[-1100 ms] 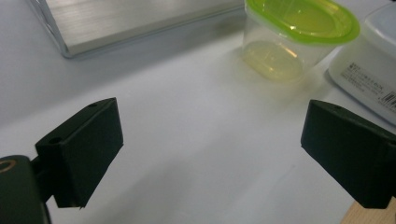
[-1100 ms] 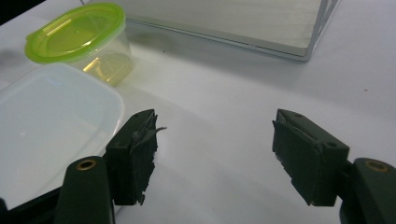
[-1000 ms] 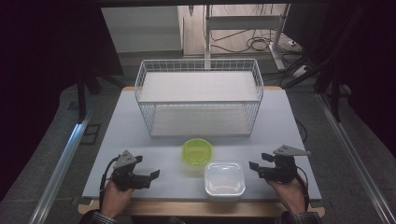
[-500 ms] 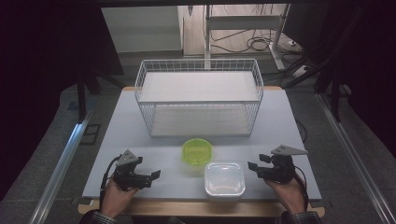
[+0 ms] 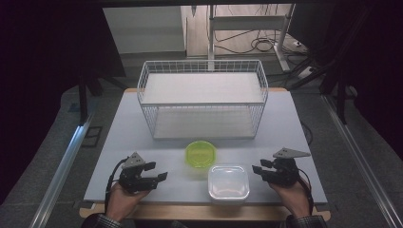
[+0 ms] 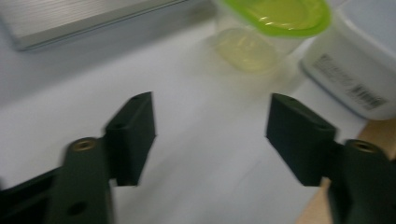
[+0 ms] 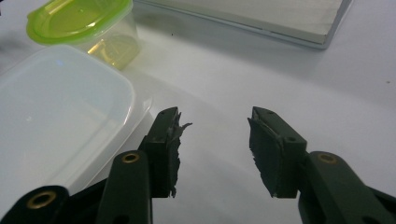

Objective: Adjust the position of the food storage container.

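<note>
**Entry: two lidded tubs, approach stage**

While both grippers waited at the near table edge, nothing grasped.

- Left gripper: jaws just narrowed, apart and empty; aimed toward the green-lidded tub at table centre, just before the wire basket.
- Right gripper: jaws likewise just narrowed, apart and empty; just beside the white-lidded box, seemingly not touching.
- Step judged: pre-grasp. Next called for: reach to one tub, jaws set wider than its wall or lid rim.
- Hard to read: contents of both tubs; worn right pad; left gripper view blurred, box label illegible.
</note>
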Action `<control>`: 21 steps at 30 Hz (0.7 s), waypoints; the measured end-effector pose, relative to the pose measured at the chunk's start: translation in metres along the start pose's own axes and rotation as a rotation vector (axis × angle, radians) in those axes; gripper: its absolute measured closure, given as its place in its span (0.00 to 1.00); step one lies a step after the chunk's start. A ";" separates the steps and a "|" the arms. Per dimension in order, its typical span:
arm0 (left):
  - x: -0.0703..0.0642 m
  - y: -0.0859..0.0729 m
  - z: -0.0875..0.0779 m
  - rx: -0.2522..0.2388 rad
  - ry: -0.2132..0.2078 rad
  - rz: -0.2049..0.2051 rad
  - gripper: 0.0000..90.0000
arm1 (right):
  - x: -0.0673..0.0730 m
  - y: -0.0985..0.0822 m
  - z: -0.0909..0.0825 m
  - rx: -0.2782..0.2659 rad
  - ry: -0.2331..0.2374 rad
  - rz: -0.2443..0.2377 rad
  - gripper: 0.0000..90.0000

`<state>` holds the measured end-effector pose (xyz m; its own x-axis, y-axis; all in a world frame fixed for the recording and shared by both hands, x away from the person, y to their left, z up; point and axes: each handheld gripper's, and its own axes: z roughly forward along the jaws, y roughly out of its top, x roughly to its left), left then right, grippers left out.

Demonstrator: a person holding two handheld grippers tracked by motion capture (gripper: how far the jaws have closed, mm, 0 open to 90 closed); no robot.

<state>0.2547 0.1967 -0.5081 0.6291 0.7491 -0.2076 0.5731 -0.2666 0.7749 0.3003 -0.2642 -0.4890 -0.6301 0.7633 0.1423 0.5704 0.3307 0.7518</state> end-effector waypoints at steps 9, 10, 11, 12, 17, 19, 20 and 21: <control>-0.017 0.015 0.017 0.008 -0.035 0.044 0.77 | 0.005 0.002 -0.001 -0.003 -0.006 -0.046 0.70; -0.019 0.017 0.018 0.005 -0.038 0.047 0.80 | 0.005 0.002 -0.001 0.000 -0.004 -0.046 0.71; -0.020 0.019 0.019 0.002 -0.039 0.049 0.82 | 0.006 0.002 -0.001 0.005 -0.004 -0.048 0.72; -0.022 0.022 0.020 -0.002 -0.037 0.049 0.82 | 0.006 0.002 -0.001 0.005 -0.004 -0.048 0.72; -0.028 0.035 0.029 0.005 -0.040 0.060 0.96 | 0.006 0.001 0.001 0.015 -0.002 -0.054 0.73; -0.032 0.042 0.035 0.007 -0.063 0.074 0.97 | 0.006 0.001 0.001 0.014 -0.002 -0.054 0.73; -0.034 0.046 0.038 0.006 -0.075 0.083 0.99 | 0.005 0.001 0.001 0.012 -0.003 -0.057 0.72; -0.036 0.050 0.042 0.004 -0.089 0.086 1.00 | 0.005 0.001 0.001 0.011 -0.006 -0.058 0.72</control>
<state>0.2829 0.1313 -0.4866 0.7200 0.6666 -0.1928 0.5170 -0.3301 0.7897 0.2983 -0.2595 -0.4887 -0.6596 0.7456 0.0949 0.5386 0.3808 0.7516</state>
